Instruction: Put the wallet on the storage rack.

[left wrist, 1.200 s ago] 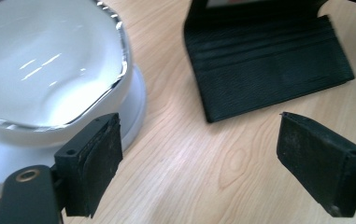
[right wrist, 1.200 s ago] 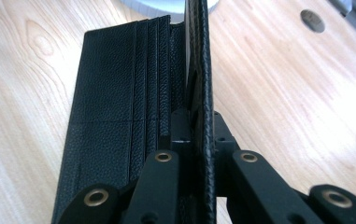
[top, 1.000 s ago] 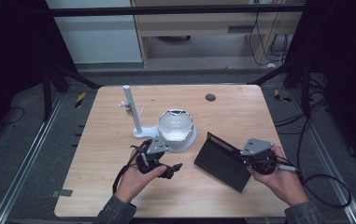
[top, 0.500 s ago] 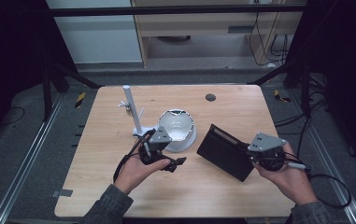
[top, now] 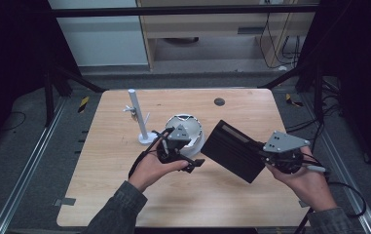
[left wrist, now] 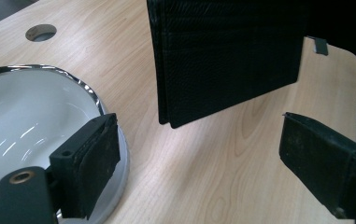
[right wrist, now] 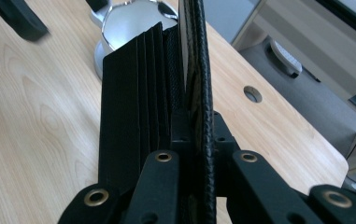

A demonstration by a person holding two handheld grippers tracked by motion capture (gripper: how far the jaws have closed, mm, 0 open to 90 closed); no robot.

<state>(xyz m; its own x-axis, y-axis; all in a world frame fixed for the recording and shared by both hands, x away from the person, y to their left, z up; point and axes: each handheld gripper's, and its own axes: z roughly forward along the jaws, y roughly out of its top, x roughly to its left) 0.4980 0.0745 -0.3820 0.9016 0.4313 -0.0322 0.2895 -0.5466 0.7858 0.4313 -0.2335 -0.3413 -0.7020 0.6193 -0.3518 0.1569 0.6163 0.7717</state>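
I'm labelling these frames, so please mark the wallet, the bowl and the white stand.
wallet (top: 234, 148): high view, middle of its black outer face.
bowl (left wrist: 21, 116): left gripper view, white inside surface.
white stand (top: 138, 114): high view, midway up its upright post.

Left gripper (top: 193, 163) gapes wide; right gripper (top: 256, 152) is clamped tight.

We can't see wallet (left wrist: 227, 56) top, cut by left gripper view's edge. Bowl (left wrist: 21, 121) cropped at left. Right gripper (right wrist: 192, 140) pads hidden behind wallet leather.
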